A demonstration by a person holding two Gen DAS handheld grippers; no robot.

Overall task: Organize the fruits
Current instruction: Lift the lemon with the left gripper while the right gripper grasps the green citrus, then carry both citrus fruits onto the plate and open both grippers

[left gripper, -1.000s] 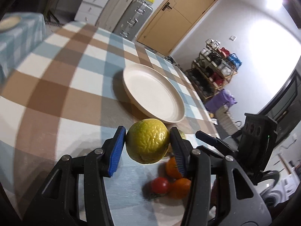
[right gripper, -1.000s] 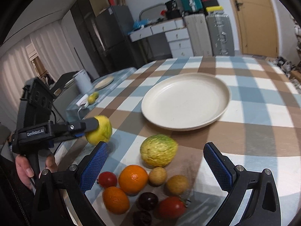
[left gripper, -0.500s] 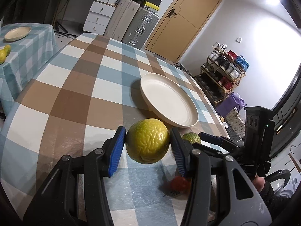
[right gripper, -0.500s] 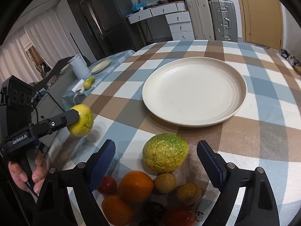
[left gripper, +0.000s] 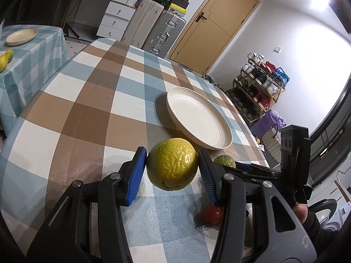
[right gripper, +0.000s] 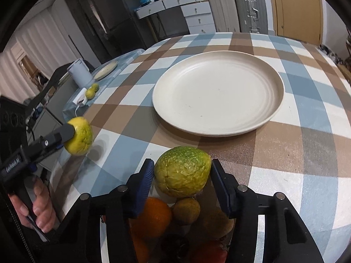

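My left gripper is shut on a wrinkled yellow fruit and holds it above the checked tablecloth, short of the empty cream plate. The right wrist view shows that yellow fruit at the left, away from the pile. My right gripper is closing on a bumpy green-yellow fruit, and both blue pads meet its sides. The fruit rests on the cloth just in front of the plate. Below it lie an orange, a small brown fruit and darker fruits, partly hidden by the fingers.
A red tomato lies by my left gripper's right finger. A hand grips the left tool. A side table to the left carries a small plate and two yellow fruits. Suitcases, drawers and a door stand behind.
The right jaws have narrowed from wide open onto the green-yellow fruit as the gripper came down over it. The left gripper has carried the yellow fruit back from the pile, toward the table's left side.
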